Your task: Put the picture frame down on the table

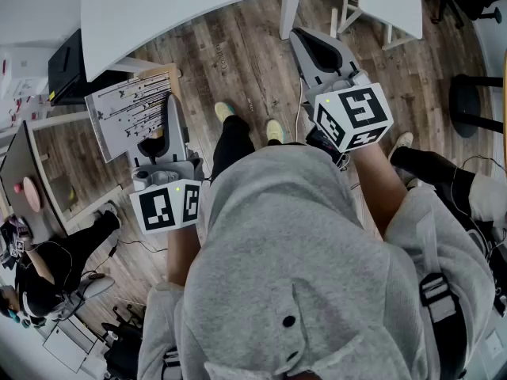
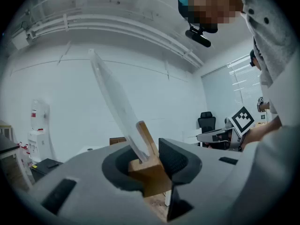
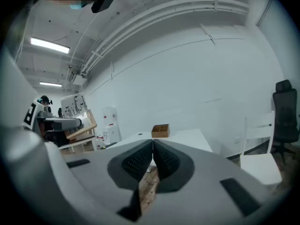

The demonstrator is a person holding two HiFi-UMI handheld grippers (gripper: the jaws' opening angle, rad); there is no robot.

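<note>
Picture frame [image 1: 120,117] hung at the left of the head view, not yet on the white bench [image 1: 182,10] at the top. It was carried by the left gripper [image 2: 151,165], whose fingers [image 2: 177,159] were clamped on its wooden base piece. It looked light and stiff, but its clear pane seemed fragile and slick, so the wood was the safer hold. Held low at one end, it would probably tip. Right gripper [image 3: 152,159] was empty, fingers pressed together.
</note>
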